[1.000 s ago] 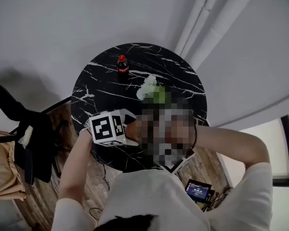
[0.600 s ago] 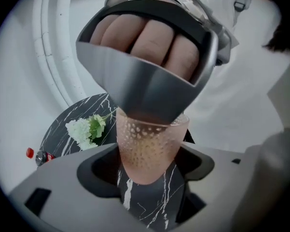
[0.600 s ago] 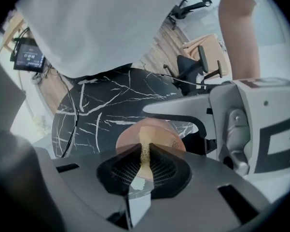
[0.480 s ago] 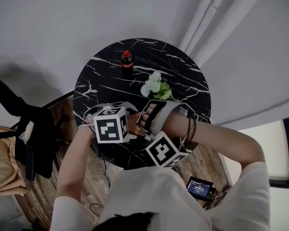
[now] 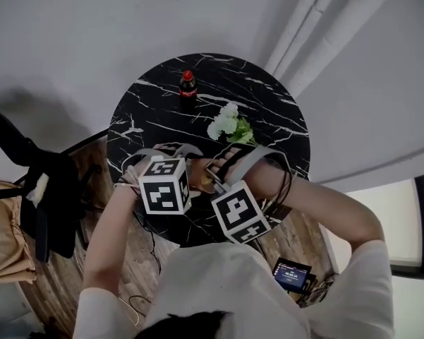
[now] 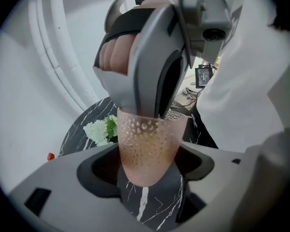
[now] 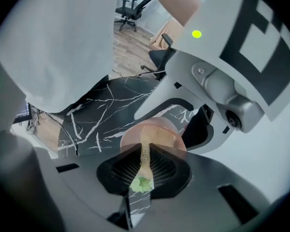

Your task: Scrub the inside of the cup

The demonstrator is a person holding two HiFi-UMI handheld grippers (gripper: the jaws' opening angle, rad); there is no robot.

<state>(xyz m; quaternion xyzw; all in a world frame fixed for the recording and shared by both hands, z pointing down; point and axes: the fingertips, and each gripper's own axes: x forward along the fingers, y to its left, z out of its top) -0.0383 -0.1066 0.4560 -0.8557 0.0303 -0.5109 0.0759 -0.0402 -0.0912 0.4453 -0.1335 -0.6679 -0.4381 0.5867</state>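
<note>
A pink, dimpled, see-through cup hangs above the black marble table, and my left gripper is shut on its lower body. From above, my right gripper reaches into the cup's mouth. In the right gripper view the cup's open rim lies just ahead of the jaws. My right gripper is shut on a thin yellow-and-green scrub pad, whose end runs into the cup. In the head view the left marker cube and the right marker cube stand side by side over the table's near edge.
On the round table a cola bottle with a red cap stands at the far side. A bunch of white flowers lies near the middle. Office chairs stand left of the table, and a small lit screen sits on the floor.
Both marker cubes have rolled and now sit closer together. The right gripper's cube has swung left toward the cup. The cup stays in the left gripper.
</note>
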